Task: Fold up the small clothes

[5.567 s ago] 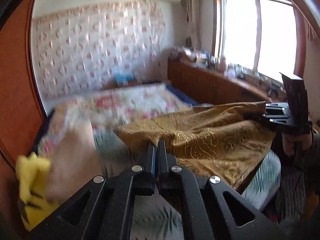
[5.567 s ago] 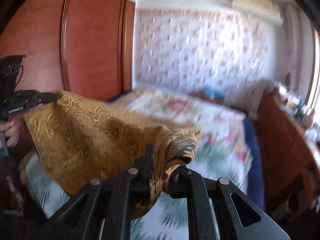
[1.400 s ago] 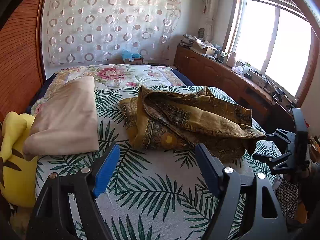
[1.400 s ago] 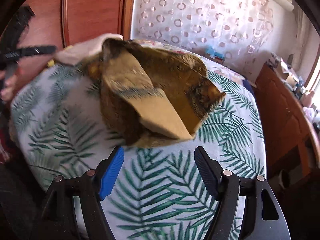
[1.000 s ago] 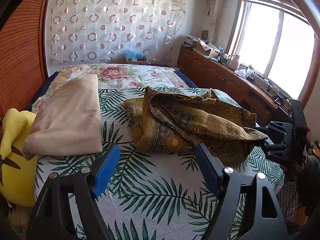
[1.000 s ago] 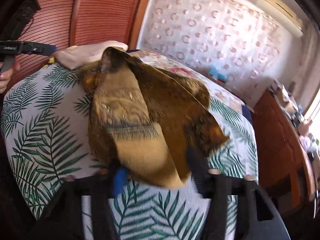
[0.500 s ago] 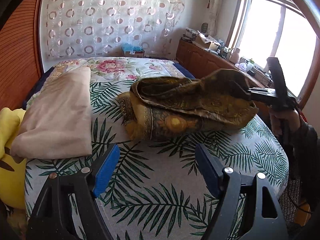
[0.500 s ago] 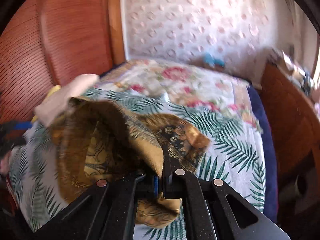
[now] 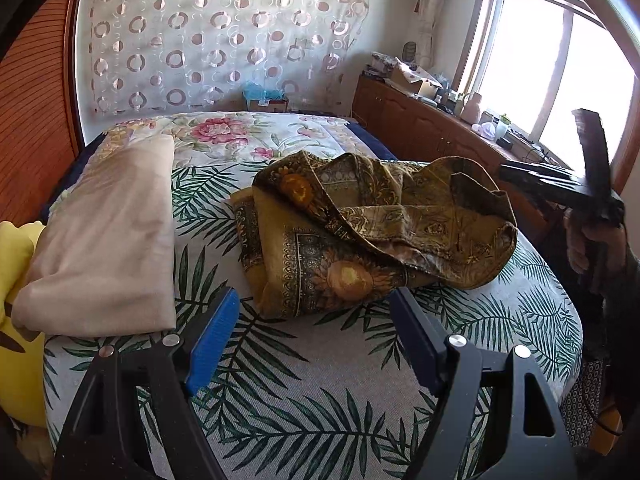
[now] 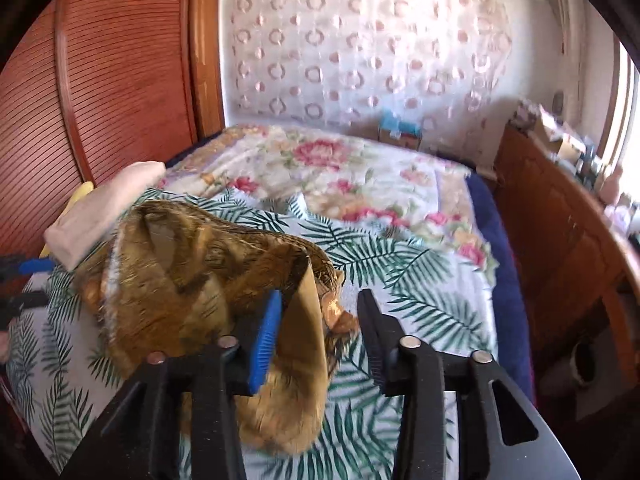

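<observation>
folded beige cloth (image 9: 108, 236) beside gold garment (image 9: 368, 236), yellow plush (image 9: 16, 320)

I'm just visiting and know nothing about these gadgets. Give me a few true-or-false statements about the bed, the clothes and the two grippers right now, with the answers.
1. The gold garment lies neatly folded flat. False: it is a crumpled heap on the bed.
2. A folded beige cloth lies beside the garment. True.
3. The left gripper is clamped on the garment. False: its jaws stand wide apart with only bedspread between them.
4. The right gripper has its jaws apart. True: they have just been opening, with an edge of the garment between them.
5. The bedspread near the grippers has a palm-leaf print. True.
</observation>
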Available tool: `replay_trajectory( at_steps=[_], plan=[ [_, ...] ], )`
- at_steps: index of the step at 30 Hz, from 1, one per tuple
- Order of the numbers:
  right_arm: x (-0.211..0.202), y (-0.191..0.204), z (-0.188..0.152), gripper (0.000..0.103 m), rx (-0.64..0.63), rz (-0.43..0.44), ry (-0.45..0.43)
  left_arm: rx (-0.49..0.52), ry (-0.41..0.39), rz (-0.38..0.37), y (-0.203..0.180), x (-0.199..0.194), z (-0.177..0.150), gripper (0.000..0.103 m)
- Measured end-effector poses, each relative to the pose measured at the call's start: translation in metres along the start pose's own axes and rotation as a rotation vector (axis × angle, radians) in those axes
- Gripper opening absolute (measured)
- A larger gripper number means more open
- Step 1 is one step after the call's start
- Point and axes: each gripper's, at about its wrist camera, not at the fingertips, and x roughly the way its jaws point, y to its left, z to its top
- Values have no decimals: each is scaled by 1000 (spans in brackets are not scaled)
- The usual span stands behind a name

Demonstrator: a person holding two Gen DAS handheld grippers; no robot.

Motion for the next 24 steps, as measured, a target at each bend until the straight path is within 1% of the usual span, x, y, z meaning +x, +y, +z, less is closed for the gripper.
replay_trajectory(
  at_steps=[1,3,5,8,12,14,16,20,24],
  plan=[
    [-15,6,-9,44,-17,3,-17,0,1,-2,0,0,1,78],
    [-38,19,-26,48,-54,44,-36,-1,3,-6,-1,1,1,78],
    [-50,35,-41,48,-93,64,-24,-1,5,-7,-2,3,2,78],
    [-58,53,-59,48,-134,94,-6,5,7,-14,-5,4,3,78],
    [-53,64,-74,48,-173,101,31,17,12,-23,-9,3,2,78],
    [-49,65,-75,48,-180,102,51,22,13,-23,-9,3,1,78],
    [-43,67,-77,48,-227,88,63,22,16,-21,-8,3,0,78],
    [-30,74,-77,48,-335,29,72,10,19,-12,-5,4,-2,78],
    [-22,74,-75,48,-378,4,73,-1,17,-9,-3,4,-2,78]
  ],
)
